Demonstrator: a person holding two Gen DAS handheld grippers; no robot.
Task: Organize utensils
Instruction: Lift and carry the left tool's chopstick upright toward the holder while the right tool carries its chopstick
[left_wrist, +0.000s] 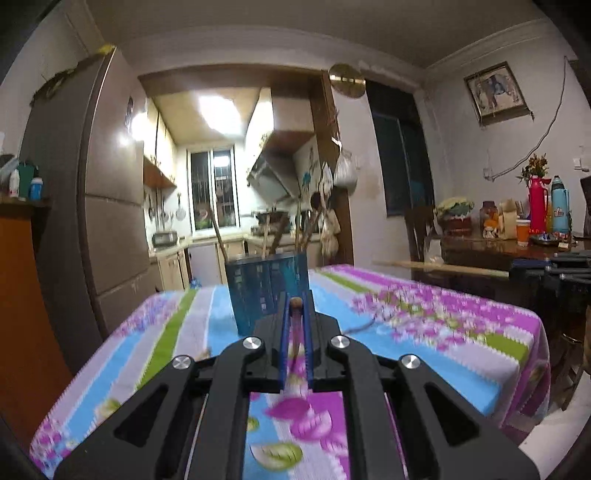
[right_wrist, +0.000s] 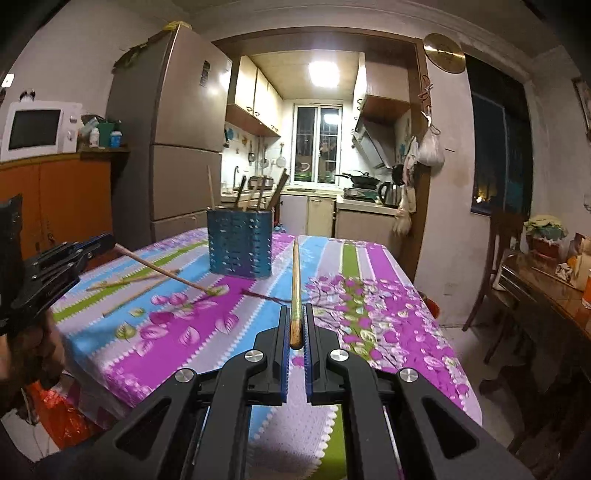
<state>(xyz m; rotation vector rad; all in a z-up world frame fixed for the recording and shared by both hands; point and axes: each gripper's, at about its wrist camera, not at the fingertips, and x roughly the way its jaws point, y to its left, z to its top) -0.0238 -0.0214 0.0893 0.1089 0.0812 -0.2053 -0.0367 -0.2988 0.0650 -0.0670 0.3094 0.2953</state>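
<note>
Left wrist view: the left gripper (left_wrist: 295, 310) clamps one chopstick (left_wrist: 295, 306) just before the blue holder (left_wrist: 267, 291); its hanging tip could snag the cloth.

Right wrist view: the right gripper (right_wrist: 295, 325) grips a second chopstick (right_wrist: 295, 280), pointing past the holder (right_wrist: 239, 242). It may miss. Three loose sticks (right_wrist: 129, 284) lie on the table (right_wrist: 388, 295).

The tablecloth (right_wrist: 369, 280) carries purple, blue, green and grey stripes with flowers; the perforated holder (right_wrist: 239, 242) looks blue, the chopstick (right_wrist: 295, 291) brown-green.
</note>
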